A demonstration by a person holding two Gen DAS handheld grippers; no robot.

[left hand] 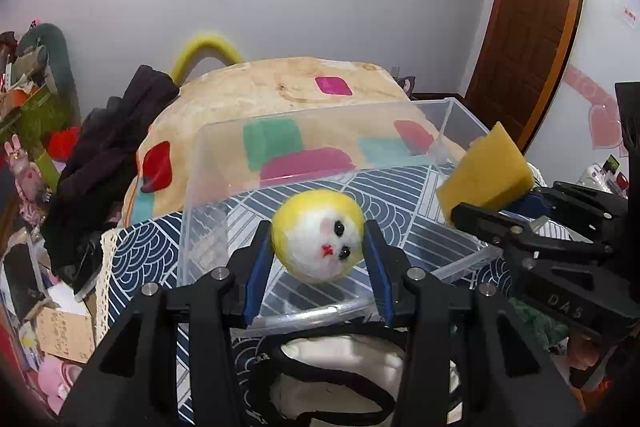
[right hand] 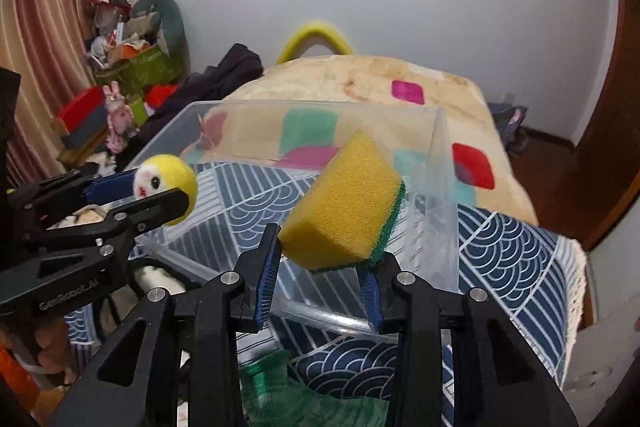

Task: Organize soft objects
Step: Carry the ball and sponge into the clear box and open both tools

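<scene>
Over clear plastic storage bin [left hand: 200, 195], left wrist view: left gripper [left hand: 319, 247] clamps round yellow-and-white felt face ball [left hand: 319, 235], face toward camera, no long axis. Step judged: carrying to bin; next, lower inside walls, release.

Right wrist view: right gripper [right hand: 325, 259] pinches yellow sponge with green scrub layer [right hand: 344, 207] above bin, long axis tilted up-right, green side rightward.

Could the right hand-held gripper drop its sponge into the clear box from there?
Probably yes: the right hand-held gripper holds the sponge above the open clear box, with nothing visible between.
</scene>
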